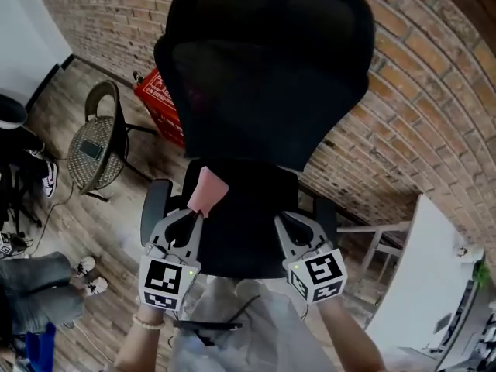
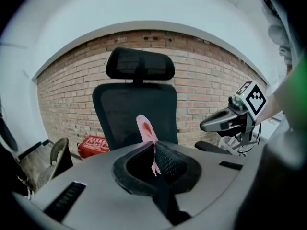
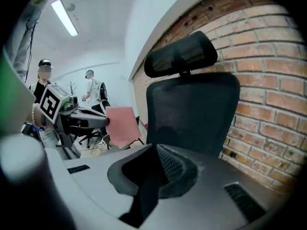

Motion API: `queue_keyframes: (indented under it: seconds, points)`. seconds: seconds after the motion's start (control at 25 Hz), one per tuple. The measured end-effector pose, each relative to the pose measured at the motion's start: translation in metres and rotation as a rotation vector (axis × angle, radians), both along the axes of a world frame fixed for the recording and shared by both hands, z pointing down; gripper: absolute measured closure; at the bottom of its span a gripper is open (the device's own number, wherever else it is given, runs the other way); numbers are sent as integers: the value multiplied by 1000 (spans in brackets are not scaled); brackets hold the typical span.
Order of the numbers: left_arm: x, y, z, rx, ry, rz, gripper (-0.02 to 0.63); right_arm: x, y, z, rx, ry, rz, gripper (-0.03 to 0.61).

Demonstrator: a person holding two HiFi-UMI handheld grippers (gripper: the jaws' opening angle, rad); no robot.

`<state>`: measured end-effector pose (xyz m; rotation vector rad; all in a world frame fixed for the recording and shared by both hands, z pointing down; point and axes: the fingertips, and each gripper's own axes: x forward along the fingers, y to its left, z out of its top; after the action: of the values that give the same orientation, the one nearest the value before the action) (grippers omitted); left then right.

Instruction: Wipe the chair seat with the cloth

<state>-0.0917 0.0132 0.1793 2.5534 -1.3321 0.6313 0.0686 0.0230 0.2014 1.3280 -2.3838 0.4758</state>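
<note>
A black office chair stands against a brick wall, its seat (image 1: pixel 240 223) just below and ahead of both grippers and its tall mesh backrest (image 1: pixel 263 76) beyond. My left gripper (image 1: pixel 192 215) is shut on a pink cloth (image 1: pixel 208 189), which sticks up from the closed jaws (image 2: pixel 145 127) above the seat's left side. In the right gripper view the cloth (image 3: pixel 122 123) hangs flat from the left gripper's tips. The right gripper (image 1: pixel 286 223) hovers over the seat's right side, its jaws closed together with nothing between them (image 3: pixel 156 148). The two grippers are apart and level with each other.
A red crate (image 1: pixel 159 98) and a round wicker chair (image 1: pixel 97 147) stand on the wooden floor to the left. A white desk (image 1: pixel 422 285) is at the right. Armrests (image 1: pixel 155 204) flank the seat. Two people (image 3: pixel 93 90) stand far off; someone's legs (image 1: pixel 35 293) show at lower left.
</note>
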Motion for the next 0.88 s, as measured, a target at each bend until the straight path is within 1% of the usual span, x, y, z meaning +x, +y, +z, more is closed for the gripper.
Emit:
queue_keyframes:
  seconds: [0.16,0.28,0.48,0.72,0.88]
  points:
    - [6,-2,-55,28,62,-19,589,9,6,-55,124,53,-42,528]
    - [4,-2,-88,74,76,-27,589,11,13,-86,183,43,-57,528]
    - [-2,2,-125,132,108,-39,589,15,22,-125,263,29,-61,528]
    - [-9,9,-145,172,105,-68,589,14,23,-157,347,9,-41,528]
    - [-10,13,-147,180,106,-77,589,15,21,-165,367,-18,-13,528]
